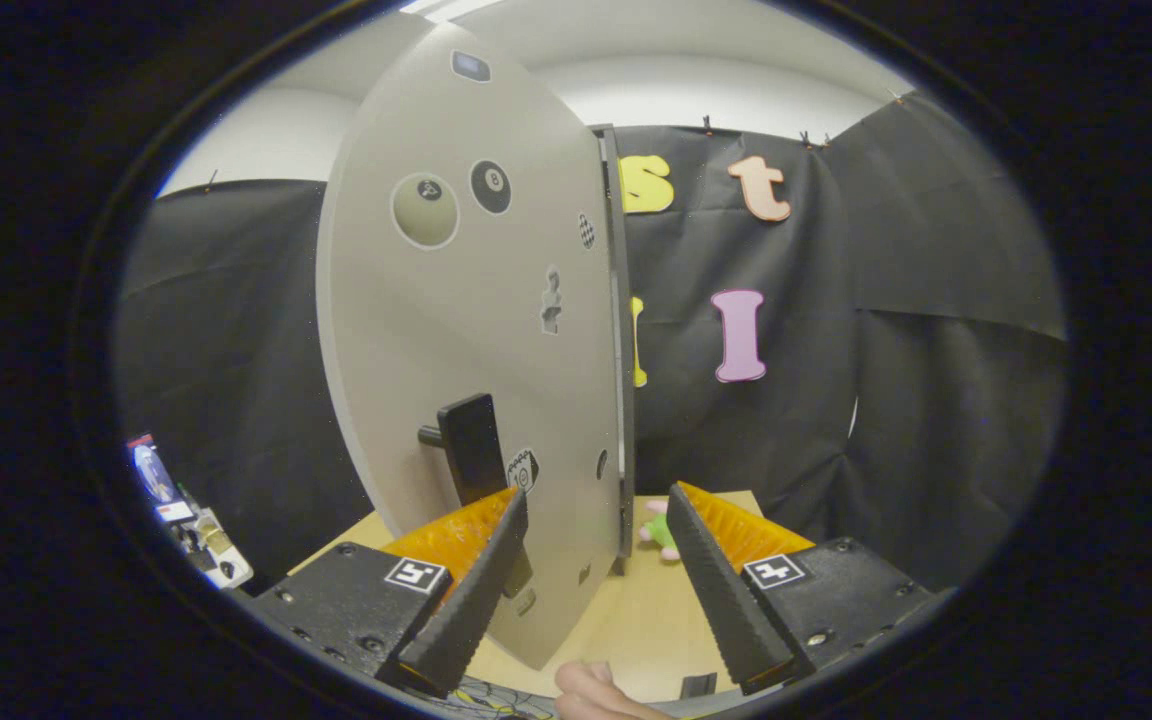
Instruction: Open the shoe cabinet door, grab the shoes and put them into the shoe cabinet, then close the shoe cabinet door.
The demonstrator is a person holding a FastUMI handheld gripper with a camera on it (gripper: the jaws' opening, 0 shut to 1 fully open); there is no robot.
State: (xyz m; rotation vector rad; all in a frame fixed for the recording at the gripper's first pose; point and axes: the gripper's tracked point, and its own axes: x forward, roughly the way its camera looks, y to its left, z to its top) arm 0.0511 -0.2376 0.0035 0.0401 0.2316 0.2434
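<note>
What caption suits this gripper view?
Open gripper straddles the edge of the cabinet door, one finger beside its dark handle.

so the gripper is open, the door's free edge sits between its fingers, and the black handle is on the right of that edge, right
Not quite: the handle is left of the door's free edge, by the left finger, not on the right. The gripper view shows it. The rest holds: the gripper is open and the door's edge sits between its fingers.
</note>
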